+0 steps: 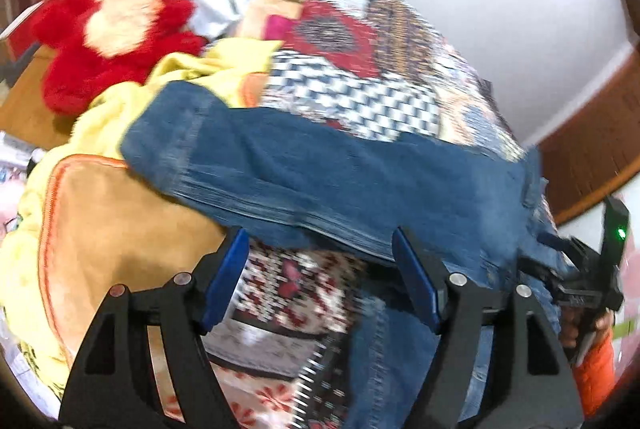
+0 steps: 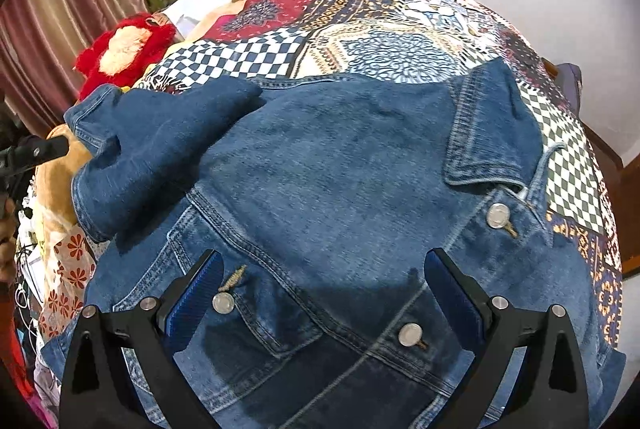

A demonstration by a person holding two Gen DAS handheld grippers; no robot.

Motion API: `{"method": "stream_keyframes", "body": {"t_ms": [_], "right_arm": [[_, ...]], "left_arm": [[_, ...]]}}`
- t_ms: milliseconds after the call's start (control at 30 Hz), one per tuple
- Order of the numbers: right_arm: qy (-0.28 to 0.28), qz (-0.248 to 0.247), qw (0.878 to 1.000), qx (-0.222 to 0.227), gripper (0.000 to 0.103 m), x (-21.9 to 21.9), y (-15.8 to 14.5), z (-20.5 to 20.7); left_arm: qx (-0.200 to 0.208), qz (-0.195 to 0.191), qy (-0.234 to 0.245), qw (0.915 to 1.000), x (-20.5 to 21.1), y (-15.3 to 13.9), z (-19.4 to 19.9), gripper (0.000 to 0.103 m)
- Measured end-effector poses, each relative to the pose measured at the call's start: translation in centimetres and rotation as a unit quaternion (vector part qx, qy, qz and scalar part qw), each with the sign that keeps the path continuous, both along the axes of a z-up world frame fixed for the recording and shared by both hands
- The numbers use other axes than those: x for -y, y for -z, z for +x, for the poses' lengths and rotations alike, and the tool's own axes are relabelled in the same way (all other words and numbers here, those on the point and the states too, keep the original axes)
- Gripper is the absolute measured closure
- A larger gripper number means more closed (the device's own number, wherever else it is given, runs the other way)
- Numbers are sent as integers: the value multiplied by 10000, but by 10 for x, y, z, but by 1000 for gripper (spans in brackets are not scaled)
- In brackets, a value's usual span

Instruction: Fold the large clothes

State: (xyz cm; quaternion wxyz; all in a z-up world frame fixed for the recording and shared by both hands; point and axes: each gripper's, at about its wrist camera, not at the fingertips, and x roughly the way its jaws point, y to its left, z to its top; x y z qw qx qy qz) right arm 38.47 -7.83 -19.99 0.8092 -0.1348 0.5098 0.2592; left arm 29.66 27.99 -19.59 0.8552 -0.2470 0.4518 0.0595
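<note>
Denim jacket point(image 2: 320, 165), spread front-up on patchwork bedspread point(image 2: 384, 29) (one sleeve folded across its body), red plush toy point(image 2: 124, 49) beside; right gripper point(image 2: 324, 293) and left gripper point(image 1: 316, 269) both above denim, jaws apart, holding nothing

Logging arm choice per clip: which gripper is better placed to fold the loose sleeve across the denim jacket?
Probably left. The left gripper is open right beside the sleeve; the right gripper is open over the denim jacket front, away from the sleeve.
</note>
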Motion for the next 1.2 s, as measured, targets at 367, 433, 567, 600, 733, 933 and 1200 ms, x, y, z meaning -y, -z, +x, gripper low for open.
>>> {"method": "stream_keyframes", "body": {"t_ms": [367, 433, 567, 600, 733, 933, 1200], "right_arm": [[-88, -48, 9996, -282, 3, -19, 26, 8], [-115, -62, 9994, -318, 3, -20, 29, 9], [-93, -38, 9991, -401, 3, -18, 30, 7], [-110, -6, 9991, -409, 3, -17, 28, 5], [-203, 13, 9995, -243, 3, -10, 17, -5], [-118, -37, 9999, 67, 3, 17, -3, -16], [389, 49, 9992, 97, 3, 82, -20, -20]], "left_arm": [[-153, -1024, -269, 9943, -16, 59, 32, 30], [-155, -886, -347, 9953, -18, 61, 38, 31], [-427, -262, -565, 9971, -19, 71, 52, 50], [-484, -161, -613, 9968, -18, 73, 54, 58], [-398, 483, -792, 9949, -5, 61, 53, 86], [275, 1594, -627, 9848, 34, -7, 43, 92], [1767, 2240, 491, 9572, 143, -117, 41, 93]]}}
